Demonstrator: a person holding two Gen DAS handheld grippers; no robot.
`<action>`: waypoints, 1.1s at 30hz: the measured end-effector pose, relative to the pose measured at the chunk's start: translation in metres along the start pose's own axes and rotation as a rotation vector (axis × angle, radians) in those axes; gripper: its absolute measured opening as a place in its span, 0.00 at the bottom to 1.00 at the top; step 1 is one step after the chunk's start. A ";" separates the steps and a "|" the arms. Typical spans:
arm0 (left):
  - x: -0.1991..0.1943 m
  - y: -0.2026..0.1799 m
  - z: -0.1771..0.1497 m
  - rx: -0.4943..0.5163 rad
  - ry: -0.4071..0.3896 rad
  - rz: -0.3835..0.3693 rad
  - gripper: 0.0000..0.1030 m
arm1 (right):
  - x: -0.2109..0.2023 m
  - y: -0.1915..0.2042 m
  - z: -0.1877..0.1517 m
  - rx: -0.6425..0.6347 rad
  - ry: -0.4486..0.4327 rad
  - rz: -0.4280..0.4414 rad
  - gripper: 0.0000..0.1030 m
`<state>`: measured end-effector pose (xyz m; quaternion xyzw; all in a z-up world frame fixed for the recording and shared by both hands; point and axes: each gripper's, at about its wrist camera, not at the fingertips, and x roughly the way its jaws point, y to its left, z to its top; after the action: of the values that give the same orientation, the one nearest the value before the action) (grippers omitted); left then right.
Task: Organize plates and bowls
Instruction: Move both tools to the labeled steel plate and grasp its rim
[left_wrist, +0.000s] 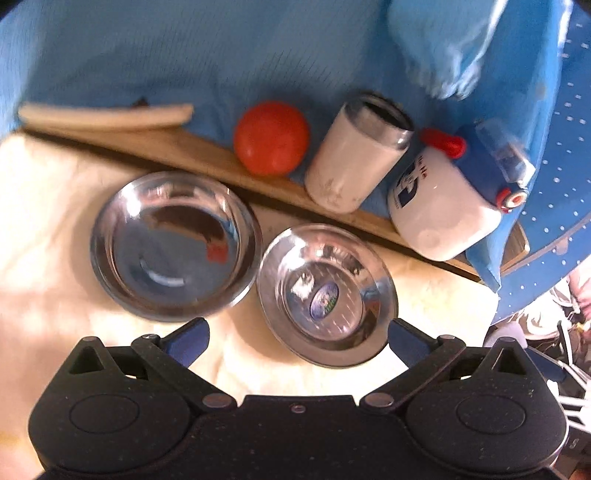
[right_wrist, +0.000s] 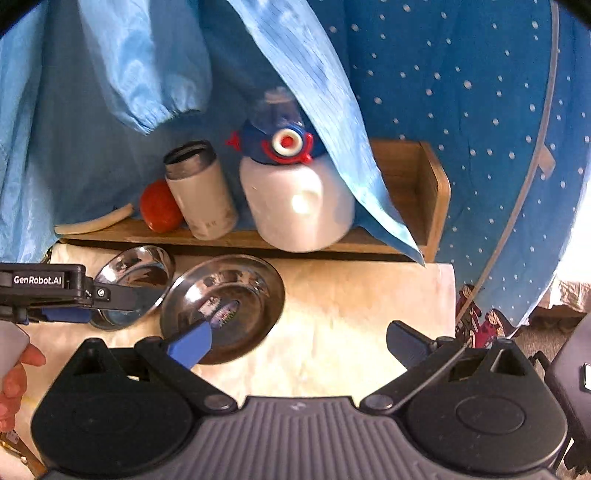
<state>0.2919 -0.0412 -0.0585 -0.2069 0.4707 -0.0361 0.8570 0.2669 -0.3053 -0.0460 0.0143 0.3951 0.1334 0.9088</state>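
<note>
Two steel dishes lie side by side near the wooden shelf (right_wrist: 406, 236): bowl (left_wrist: 173, 245), plate (left_wrist: 327, 295). Bare cloth (right_wrist: 351, 325) lies right of them. Left gripper (left_wrist: 297, 341) and right gripper (right_wrist: 301, 343) both stand wide apart, empty, just before the plate.

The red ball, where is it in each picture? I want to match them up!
Left wrist view: the red ball sits upper middle, on the wooden shelf, just left of the white cup.
Right wrist view: the ball sits left of middle, partly hidden behind the same cup.
Shared landmark: the white jug with the blue and red lid stands right of the cup in both.
</note>
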 end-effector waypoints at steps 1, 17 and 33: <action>0.004 0.000 0.000 -0.022 0.012 0.000 0.99 | 0.002 -0.002 0.000 0.001 0.009 -0.001 1.00; 0.076 0.006 0.003 -0.271 0.158 0.034 0.99 | 0.083 -0.014 0.012 0.001 0.117 0.099 0.86; 0.093 0.012 0.005 -0.305 0.133 0.036 0.75 | 0.144 -0.008 0.024 0.049 0.219 0.191 0.46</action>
<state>0.3458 -0.0523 -0.1344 -0.3232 0.5298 0.0375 0.7832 0.3800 -0.2747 -0.1332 0.0592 0.4917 0.2103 0.8429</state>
